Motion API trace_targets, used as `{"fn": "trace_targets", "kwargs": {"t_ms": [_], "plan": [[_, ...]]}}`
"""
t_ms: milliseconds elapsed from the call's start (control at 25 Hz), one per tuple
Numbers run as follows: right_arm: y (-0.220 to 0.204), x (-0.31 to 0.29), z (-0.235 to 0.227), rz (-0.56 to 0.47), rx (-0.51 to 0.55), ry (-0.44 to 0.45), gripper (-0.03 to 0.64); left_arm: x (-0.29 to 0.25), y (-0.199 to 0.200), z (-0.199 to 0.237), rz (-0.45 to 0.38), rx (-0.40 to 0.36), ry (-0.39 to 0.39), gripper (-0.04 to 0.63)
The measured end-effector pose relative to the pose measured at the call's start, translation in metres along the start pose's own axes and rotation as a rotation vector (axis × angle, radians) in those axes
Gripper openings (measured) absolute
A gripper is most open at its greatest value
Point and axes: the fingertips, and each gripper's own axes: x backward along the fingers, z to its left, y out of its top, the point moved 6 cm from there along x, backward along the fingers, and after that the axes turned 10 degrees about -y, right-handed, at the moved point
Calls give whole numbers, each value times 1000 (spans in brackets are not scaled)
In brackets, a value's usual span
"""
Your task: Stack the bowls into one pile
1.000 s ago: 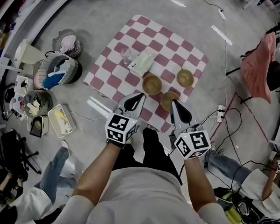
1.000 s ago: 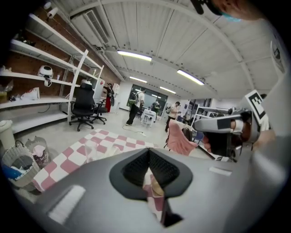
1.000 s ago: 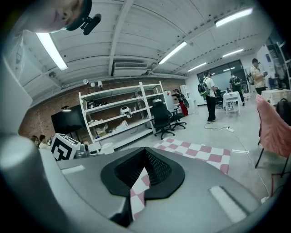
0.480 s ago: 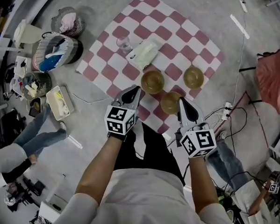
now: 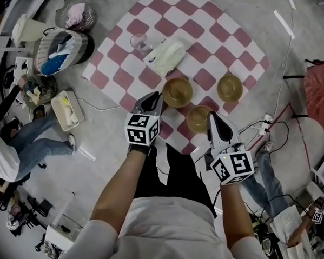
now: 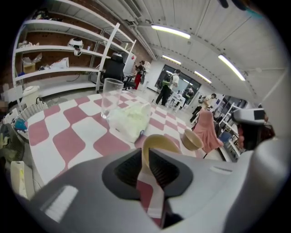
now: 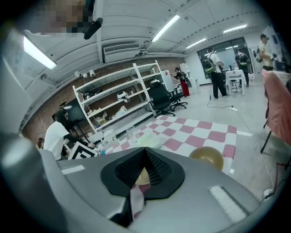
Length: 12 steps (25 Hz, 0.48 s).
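Tongs under my control, left gripper (image 5: 152,98) and right gripper (image 5: 211,117), both clenched on nothing, red-and-white checkered cloth (image 5: 216,31) ahead, three tan bowls unstacked on it, left bowl (image 5: 177,92) just beside left tips, near bowl (image 5: 198,118) just beside right tips, right bowl (image 5: 229,87) apart.

Three tan bowls (image 5: 177,92) (image 5: 199,118) (image 5: 229,87) sit upright, unstacked.

Checkered mat (image 5: 210,21), clear glass (image 5: 140,44), pale cloth (image 5: 168,54), laundry basket (image 5: 82,46)
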Motion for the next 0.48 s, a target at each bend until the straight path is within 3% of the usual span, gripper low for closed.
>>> {"fn": "trace_targets", "kwargs": {"t_ms": [480], "plan": [[-9,0,-15,18,-34,-21,9,-21,-10,8,57,88,3,8]]}}
